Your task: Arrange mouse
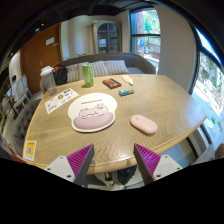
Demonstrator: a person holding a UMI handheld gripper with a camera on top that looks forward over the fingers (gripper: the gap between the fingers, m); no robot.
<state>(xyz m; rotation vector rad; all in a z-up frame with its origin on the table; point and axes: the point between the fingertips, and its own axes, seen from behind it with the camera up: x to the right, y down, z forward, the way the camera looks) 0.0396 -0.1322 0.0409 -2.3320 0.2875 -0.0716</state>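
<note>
A pink mouse lies on the wooden table, to the right of a pink cat-shaped mouse pad. The mouse is off the pad, about a hand's width from it. My gripper is held back over the table's near edge, well short of both. Its fingers with purple pads stand wide apart and nothing is between them.
A green can stands at the far side. A dark booklet and a blue thing lie beyond the pad. A leaflet and a clear cup are at far left. A yellow card lies near the left edge.
</note>
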